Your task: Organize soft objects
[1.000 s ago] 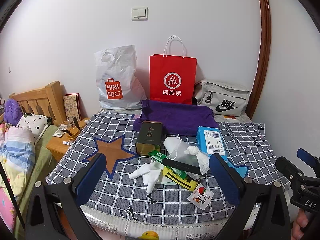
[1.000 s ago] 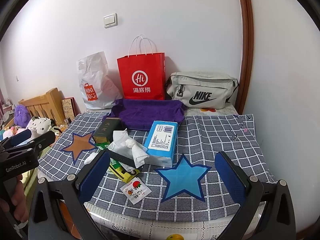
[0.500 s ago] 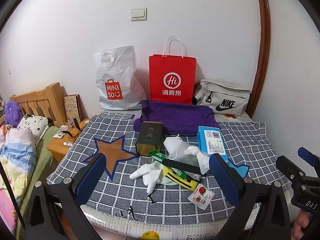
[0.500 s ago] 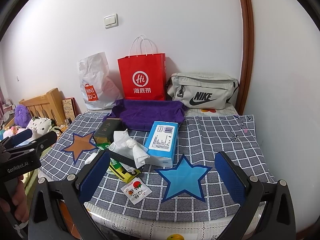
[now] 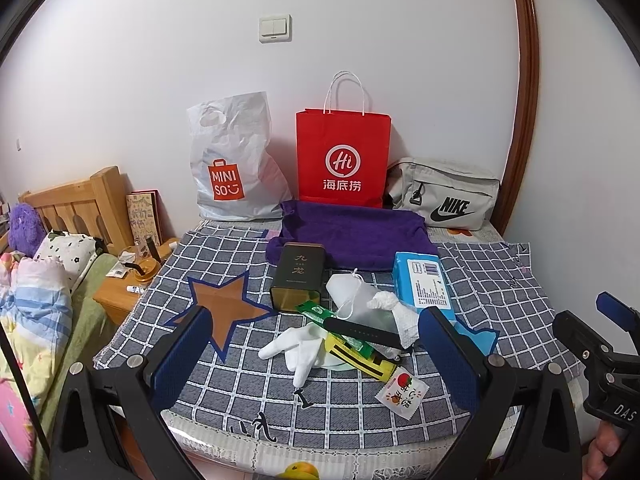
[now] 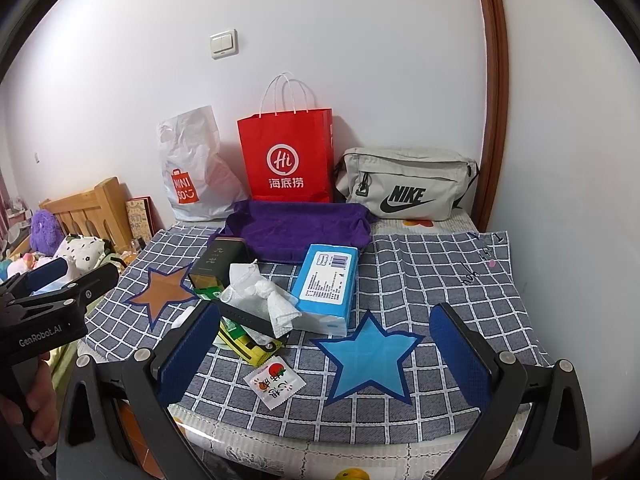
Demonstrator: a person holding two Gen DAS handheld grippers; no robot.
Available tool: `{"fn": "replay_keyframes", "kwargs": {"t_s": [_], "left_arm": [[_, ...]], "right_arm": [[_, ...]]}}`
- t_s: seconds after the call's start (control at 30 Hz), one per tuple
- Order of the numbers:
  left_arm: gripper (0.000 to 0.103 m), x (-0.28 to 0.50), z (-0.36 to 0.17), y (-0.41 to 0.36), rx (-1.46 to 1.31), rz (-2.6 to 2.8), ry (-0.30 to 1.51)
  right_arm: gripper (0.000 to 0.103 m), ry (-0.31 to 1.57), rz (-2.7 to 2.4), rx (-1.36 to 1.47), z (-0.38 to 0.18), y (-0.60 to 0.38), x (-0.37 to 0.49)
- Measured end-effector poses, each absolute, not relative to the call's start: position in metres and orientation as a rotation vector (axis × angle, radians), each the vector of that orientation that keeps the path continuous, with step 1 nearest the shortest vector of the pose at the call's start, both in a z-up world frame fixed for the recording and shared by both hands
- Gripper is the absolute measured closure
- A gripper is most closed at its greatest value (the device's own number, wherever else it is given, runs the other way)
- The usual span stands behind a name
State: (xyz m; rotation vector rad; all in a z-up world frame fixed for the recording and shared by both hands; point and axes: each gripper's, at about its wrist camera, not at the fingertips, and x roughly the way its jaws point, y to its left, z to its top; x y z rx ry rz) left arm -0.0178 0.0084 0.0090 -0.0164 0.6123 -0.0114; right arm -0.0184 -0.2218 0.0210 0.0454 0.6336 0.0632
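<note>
A white glove (image 5: pixel 298 350) lies limp at the near edge of a small heap mid-surface, touching a yellow packet (image 5: pixel 360 358) and a black strap (image 5: pixel 362 332). Just behind sit a crumpled white tissue (image 6: pixel 266 300), a blue tissue pack (image 6: pixel 326 284) and a dark tin (image 5: pixel 298 276). A purple towel (image 5: pixel 352 236) is spread further back, before 3 bags at the wall. The left claw (image 5: pixel 316 356) and right claw (image 6: pixel 326 354) both hover spread wide, holding nothing, over the checked cloth (image 6: pixel 440 280).

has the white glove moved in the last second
No. In the left wrist view the white glove lies in the same spot, just right of the brown star and in front of the dark tin.
</note>
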Motion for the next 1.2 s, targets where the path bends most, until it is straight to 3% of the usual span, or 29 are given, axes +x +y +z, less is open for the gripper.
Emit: {"fn": "replay_keyframes", "kwargs": {"t_s": [0.47, 1.2], "left_arm": [[0.000, 0.024, -0.041, 0.026, -0.029, 0.020, 0.731], [0.000, 0.085, -0.125, 0.074, -0.096, 0.102, 0.880]], "right_arm": [[0.000, 0.703, 0.150, 0.020, -0.017, -0.212, 0.001], [0.000, 1.001, 0.468, -0.166, -0.181, -0.161, 0.060]]}}
